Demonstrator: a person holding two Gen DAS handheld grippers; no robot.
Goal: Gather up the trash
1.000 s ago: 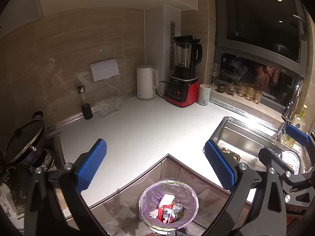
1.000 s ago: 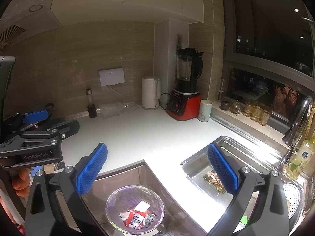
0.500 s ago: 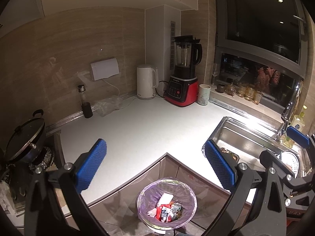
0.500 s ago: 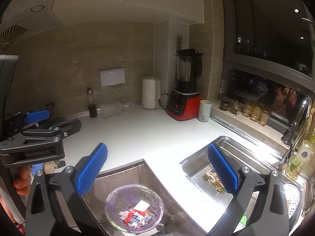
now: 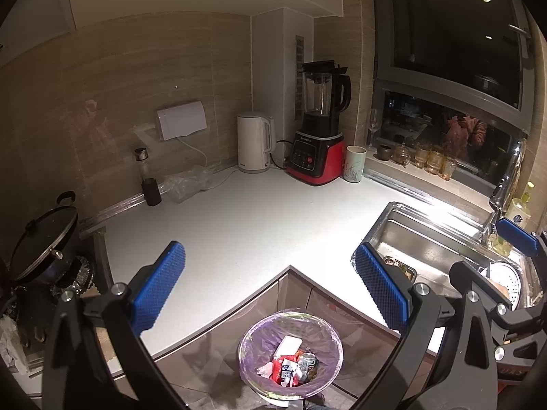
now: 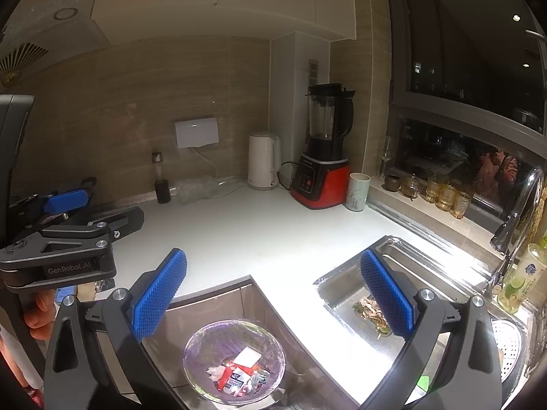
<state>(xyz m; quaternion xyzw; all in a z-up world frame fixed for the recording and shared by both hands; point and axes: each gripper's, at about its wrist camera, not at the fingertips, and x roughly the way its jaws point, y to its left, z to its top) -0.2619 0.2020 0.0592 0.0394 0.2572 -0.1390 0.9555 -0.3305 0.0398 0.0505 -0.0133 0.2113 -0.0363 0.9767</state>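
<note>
A trash bin (image 5: 290, 355) lined with a purple bag stands on the floor in the counter's inner corner and holds cartons, a can and paper; it also shows in the right wrist view (image 6: 234, 362). My left gripper (image 5: 270, 287) is open and empty, held above the bin. My right gripper (image 6: 273, 297) is open and empty, also above the bin. The left gripper (image 6: 68, 201) shows from the side at the left of the right wrist view. Food scraps (image 6: 371, 314) lie in the sink (image 6: 345, 290).
A white L-shaped counter (image 5: 246, 225) carries a red blender (image 5: 319, 130), a white kettle (image 5: 254, 141), a cup (image 5: 354, 167), a crumpled clear bag (image 5: 186, 182) and a dark bottle (image 5: 148, 182). A pot (image 5: 41, 235) sits at the left. A faucet (image 5: 506, 188) and glasses (image 5: 430, 160) are on the right.
Both grippers have drifted slightly; the bin sits a little lower in the left wrist view. Both stay open and empty.
</note>
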